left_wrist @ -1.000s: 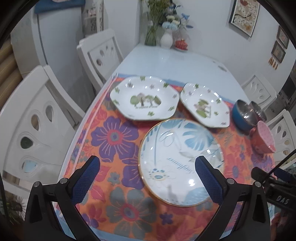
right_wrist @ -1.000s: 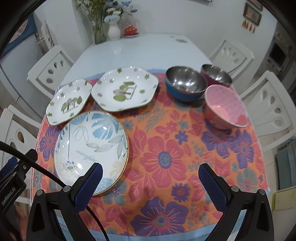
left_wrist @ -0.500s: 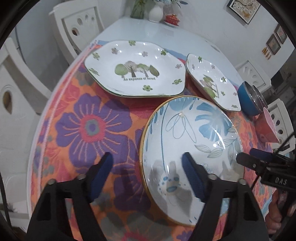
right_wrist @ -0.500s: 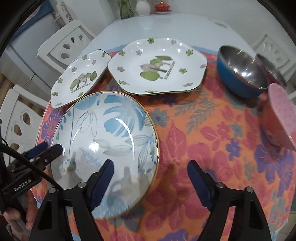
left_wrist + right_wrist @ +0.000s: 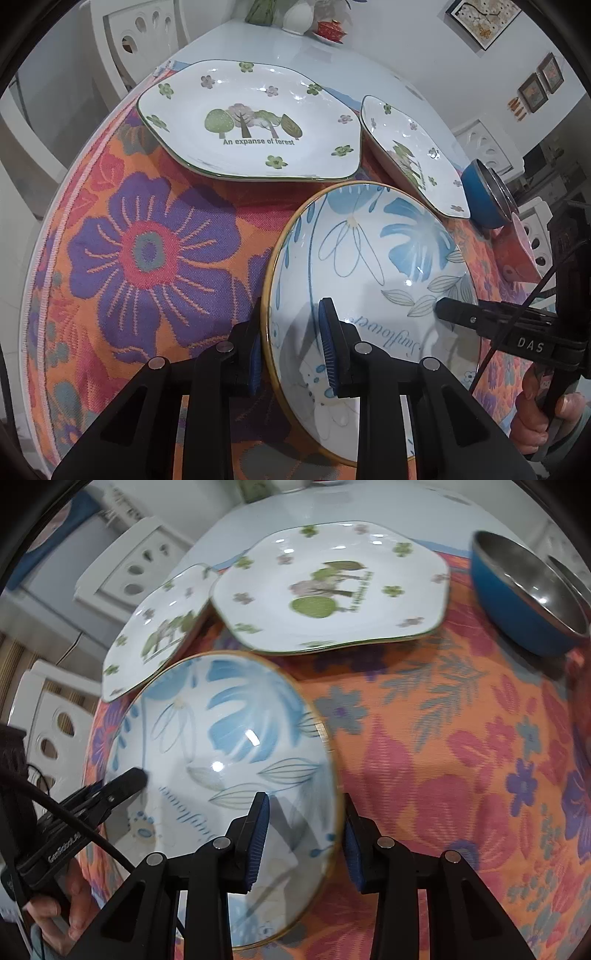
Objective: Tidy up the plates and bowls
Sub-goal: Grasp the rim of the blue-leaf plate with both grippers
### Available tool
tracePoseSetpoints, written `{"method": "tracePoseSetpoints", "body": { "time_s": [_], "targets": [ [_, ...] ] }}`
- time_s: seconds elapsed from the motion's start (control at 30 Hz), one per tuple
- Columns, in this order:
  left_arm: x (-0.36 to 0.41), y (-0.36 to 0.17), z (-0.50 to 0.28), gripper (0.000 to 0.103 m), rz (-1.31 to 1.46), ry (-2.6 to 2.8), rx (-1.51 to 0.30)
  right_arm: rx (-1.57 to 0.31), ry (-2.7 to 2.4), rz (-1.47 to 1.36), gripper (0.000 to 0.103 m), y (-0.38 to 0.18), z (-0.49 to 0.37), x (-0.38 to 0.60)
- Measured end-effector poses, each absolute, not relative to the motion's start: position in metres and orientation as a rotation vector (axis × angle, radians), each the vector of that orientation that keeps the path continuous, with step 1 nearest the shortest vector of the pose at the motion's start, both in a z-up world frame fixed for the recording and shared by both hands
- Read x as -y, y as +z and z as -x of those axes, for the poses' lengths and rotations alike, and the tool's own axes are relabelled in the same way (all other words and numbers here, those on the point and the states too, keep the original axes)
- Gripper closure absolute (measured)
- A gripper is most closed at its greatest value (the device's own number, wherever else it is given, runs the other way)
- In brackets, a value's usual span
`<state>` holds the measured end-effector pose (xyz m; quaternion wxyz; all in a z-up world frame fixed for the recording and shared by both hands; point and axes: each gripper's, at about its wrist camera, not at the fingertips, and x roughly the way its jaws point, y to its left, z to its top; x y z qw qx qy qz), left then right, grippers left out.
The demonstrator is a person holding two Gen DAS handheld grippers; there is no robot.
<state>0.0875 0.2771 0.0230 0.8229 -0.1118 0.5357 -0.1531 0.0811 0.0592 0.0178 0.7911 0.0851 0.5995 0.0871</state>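
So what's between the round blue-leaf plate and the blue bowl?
Only bare flowered tablecloth lies between the blue-leaf plate and the blue bowl, seen from the right wrist.

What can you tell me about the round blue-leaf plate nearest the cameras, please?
The round blue-leaf plate is glossy white, ceramic-looking, with a thin gold rim, blue leaves, outlined grey leaves and cursive lettering. It is shallow and empty, on the floral tablecloth, in front of two forest-print plates. The left tool straddles its left rim and the right tool its right rim; both have just been closing. Whether the pads grip yet is unclear.
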Motion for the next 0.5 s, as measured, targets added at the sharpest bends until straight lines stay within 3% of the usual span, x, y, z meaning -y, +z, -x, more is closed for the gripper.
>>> {"method": "tracePoseSetpoints", "body": {
  "time_s": [0.5],
  "targets": [
    [-0.279, 0.055, -0.048, 0.079, 0.28, -0.264, -1.122, -1.293, 0.136, -0.179, 0.066, 0.053, -0.054, -0.065]
  ]
}}
